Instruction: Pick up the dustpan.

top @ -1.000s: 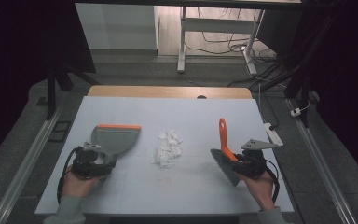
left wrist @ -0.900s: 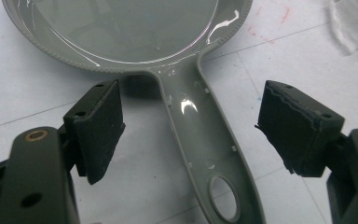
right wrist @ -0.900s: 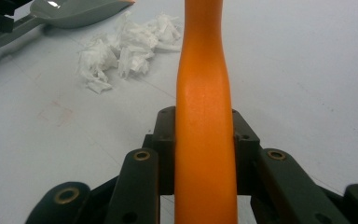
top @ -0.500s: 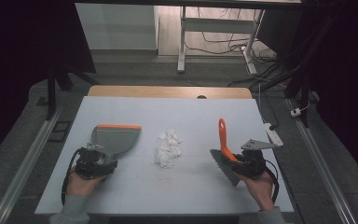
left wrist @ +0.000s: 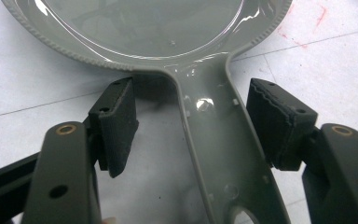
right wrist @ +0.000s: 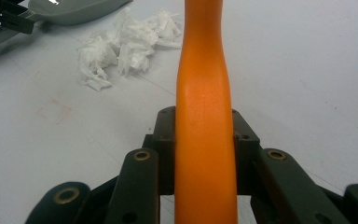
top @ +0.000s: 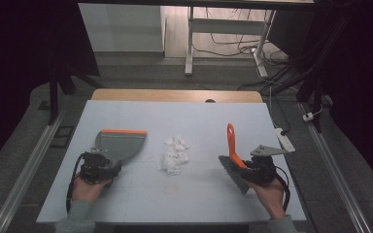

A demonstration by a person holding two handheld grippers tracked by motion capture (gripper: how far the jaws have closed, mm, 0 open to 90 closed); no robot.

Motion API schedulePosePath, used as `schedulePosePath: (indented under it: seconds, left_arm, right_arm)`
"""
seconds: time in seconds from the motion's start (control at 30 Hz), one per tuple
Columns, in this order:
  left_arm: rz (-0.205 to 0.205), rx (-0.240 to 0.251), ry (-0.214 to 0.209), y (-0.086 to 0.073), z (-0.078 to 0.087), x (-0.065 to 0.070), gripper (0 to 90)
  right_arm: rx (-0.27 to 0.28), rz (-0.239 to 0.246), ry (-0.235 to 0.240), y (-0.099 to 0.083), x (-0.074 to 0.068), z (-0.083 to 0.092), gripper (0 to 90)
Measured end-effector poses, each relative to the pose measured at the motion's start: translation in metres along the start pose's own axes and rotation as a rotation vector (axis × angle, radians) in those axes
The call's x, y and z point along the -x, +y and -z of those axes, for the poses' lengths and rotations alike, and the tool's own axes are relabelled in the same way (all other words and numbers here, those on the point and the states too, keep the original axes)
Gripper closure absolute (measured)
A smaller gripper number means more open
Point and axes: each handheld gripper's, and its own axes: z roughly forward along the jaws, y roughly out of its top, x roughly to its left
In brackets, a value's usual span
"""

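The dustpan, grey with an orange lip, lies flat on the left half of the table, its handle pointing toward the near edge. In the high view the left gripper sits at that handle, held by the person's left hand. Nothing lies in the pan. A heap of crumpled white paper rests near the table's middle, just right of the dustpan and apart from it. On the right half, the right gripper holds a brush by its orange handle, which points toward the far edge, the grey bristles slanting toward the near edge. A power strip hangs off the right edge.

In the left gripper view the dustpan's handle runs between the two black pads, closer to the right one; a gap shows on the left side, and the jaws have just been closing without pressing on it yet. The pan's bowl is empty.

In the right gripper view the jaws pinch the orange brush handle from both sides. The paper heap lies beyond on the bare table, with the dustpan's edge behind it.
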Motion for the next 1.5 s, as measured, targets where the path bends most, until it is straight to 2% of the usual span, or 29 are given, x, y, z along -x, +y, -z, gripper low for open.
schedulePosePath:
  seconds: [0.4,0.5,0.53,0.7,1.0,1.17,1.5]
  left_arm:
    - [0.04,0.0,-0.013,0.003,-0.007,-0.002,40.6]
    - [0.046,0.002,-0.015,0.003,-0.008,-0.003,44.8]
    - [0.051,0.004,-0.017,0.003,-0.008,-0.003,49.3]
    - [0.067,0.014,-0.013,0.002,-0.008,-0.005,60.6]
    - [0.092,0.038,-0.013,0.0,-0.004,-0.01,61.5]
    - [0.093,0.048,-0.013,-0.001,-0.001,-0.013,61.7]
    - [0.04,0.097,-0.033,-0.004,0.011,-0.014,61.7]
  right_arm:
    - [-0.003,0.003,-0.001,0.0,-0.001,-0.001,70.2]
    - [-0.003,0.0,-0.002,0.0,-0.001,-0.001,70.2]
    - [-0.002,0.0,-0.003,0.0,-0.001,-0.001,70.2]
    - [0.003,-0.001,-0.002,0.0,0.0,0.0,70.1]
    - [0.007,-0.002,-0.002,0.0,0.0,0.001,70.1]
    - [0.017,-0.011,-0.003,0.0,0.002,0.002,70.1]
    - [0.023,-0.006,-0.003,0.0,0.0,0.002,70.1]
